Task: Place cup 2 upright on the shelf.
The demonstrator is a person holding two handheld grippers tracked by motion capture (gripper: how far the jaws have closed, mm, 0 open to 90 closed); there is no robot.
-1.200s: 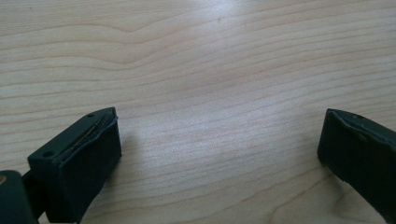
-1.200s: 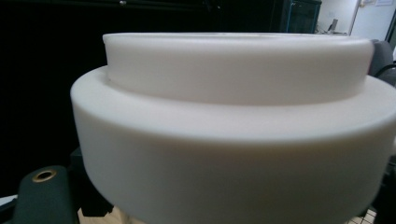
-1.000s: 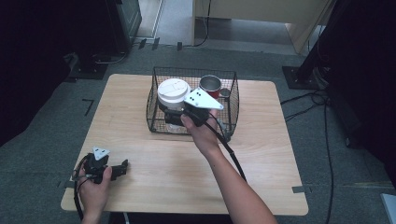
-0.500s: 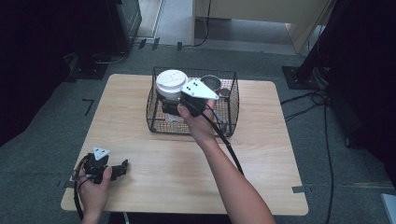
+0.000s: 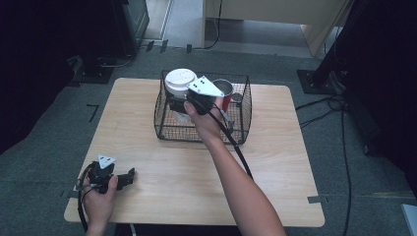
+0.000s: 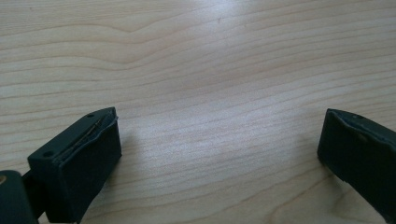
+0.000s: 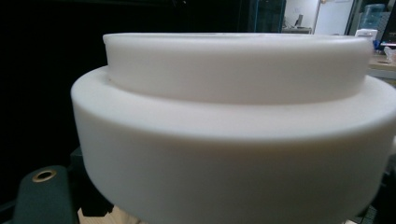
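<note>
Holding a white lidded cup (image 5: 180, 81) aloft, the right gripper (image 5: 178, 104) hangs over the left rear part of a black wire basket (image 5: 167, 123); its jaws are pinched on the cup below the lid, at their tightest. In the right gripper view the cup's white lid (image 7: 233, 116) sits very close to the lens, a raised inner ring above a wider outer rim.

Item, cup: lifted, its lid above the basket's top rim in the high view, upright as far as can be told.

Item, basket: stands on the far middle of the wooden table (image 5: 275, 162). A red mug (image 5: 225, 91) with a metallic inside sits in its right rear part, just beside the gripper's grey three-cornered plate.

Item, left gripper (image 5: 129, 176): rests near the table's front left corner, in the person's left hand (image 5: 98, 196), well apart from the basket. Its jaws are spread wide with nothing between them; in the left gripper view bare wood grain lies between the two black pads (image 6: 88, 158).

Item, surroundings: grey carpeted floor with cables to the right.
</note>
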